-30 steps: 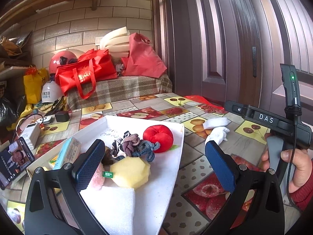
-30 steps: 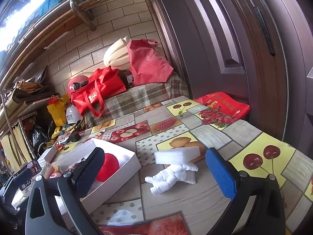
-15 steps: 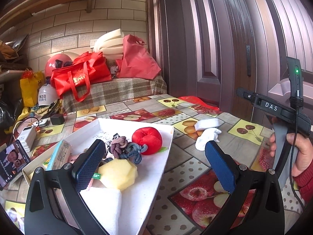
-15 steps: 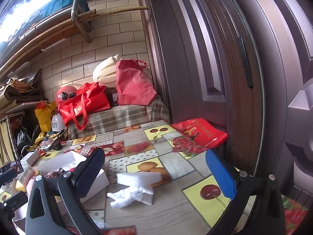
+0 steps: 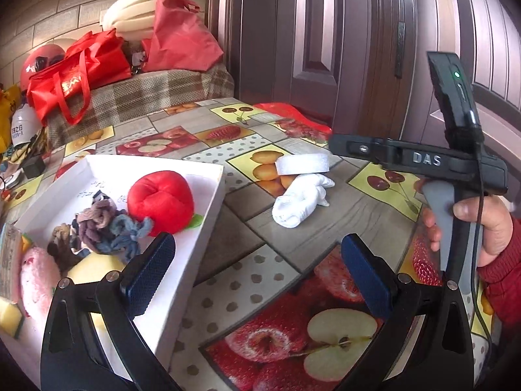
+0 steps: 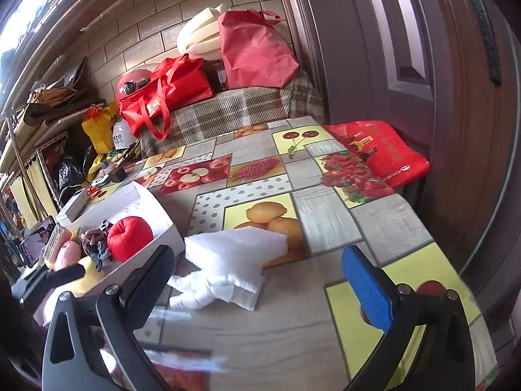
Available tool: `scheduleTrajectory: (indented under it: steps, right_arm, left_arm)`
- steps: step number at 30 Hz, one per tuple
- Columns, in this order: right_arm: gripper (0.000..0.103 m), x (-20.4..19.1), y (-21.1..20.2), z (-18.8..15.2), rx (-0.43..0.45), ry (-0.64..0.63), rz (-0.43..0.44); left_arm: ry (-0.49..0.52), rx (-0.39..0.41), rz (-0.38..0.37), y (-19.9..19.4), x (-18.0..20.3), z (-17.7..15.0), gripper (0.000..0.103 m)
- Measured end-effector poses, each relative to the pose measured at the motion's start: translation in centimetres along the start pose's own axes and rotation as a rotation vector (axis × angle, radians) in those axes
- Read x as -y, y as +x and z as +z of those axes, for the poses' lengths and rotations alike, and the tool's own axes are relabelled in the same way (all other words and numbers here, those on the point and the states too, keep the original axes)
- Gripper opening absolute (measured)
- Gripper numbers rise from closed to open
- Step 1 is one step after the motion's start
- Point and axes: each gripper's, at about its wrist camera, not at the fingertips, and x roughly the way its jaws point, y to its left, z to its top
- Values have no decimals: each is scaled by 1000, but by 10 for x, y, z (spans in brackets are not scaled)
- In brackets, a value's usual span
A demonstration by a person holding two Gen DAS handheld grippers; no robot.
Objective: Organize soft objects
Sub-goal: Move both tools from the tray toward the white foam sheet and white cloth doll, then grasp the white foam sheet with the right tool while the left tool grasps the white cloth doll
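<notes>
Sock (image 5: 301,200) on table (image 5: 293,247), foam (image 5: 302,164) touching it | box (image 5: 208,228) holds red plush (image 5: 160,202) | left gripper (image 5: 257,273) spread, empty | right gripper (image 6: 257,288) spread, empty

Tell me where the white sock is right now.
The white sock lies on the fruit-print tablecloth, right of the white box, against the white foam block; the right wrist view shows it ahead.

Black claw (image 5: 257,273), blue pads (image 5: 148,272), red sleeve (image 5: 501,280).
</notes>
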Motion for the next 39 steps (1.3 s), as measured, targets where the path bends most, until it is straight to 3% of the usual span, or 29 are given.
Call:
scheduleTrajectory:
  steps: [4,7,9,14,17,21,25,28,30,32,36,39]
  right_arm:
    - [103,-25,33,6,-26,-31,-65]
    - [103,-39,60,7,-88,-121,-173]
    - [101,-37,69,8,-139,-125,-180]
    - [97,-2,51,6,-148,-93,-230]
    - [97,33,29,2,-151,-23,-210]
    - [98,60,-2,-4,-111,37,-116]
    - [99,56,0,4,-78,7,-106]
    - [97,40,22,6,-142,-50,-74]
    - [97,29,32,2,-194,-115,-146]
    - [87,25,31,-3,-207,-149,-146]
    - [83,35,20,-7,-198,-139,-148]
    - [77,38,31,-7,-241,-140,-118]
  left_arm:
    - [23,-4,26,3,9,1,102]
    - [11,28,37,-3,7,0,103]
    - [-5,32,36,-5,3,0,103]
    - [-17,33,29,-5,1,1,103]
    - [-12,40,30,-6,1,1,103]
    - [-2,21,26,-2,4,2,103]
    - [13,16,26,-1,6,2,103]
    - [19,16,30,-1,8,2,102]
    - [29,0,32,2,10,3,103]
    - [43,-3,29,6,14,4,103]
    - [75,-15,19,20,28,11,102]
    - [116,-40,24,36,41,18,102]
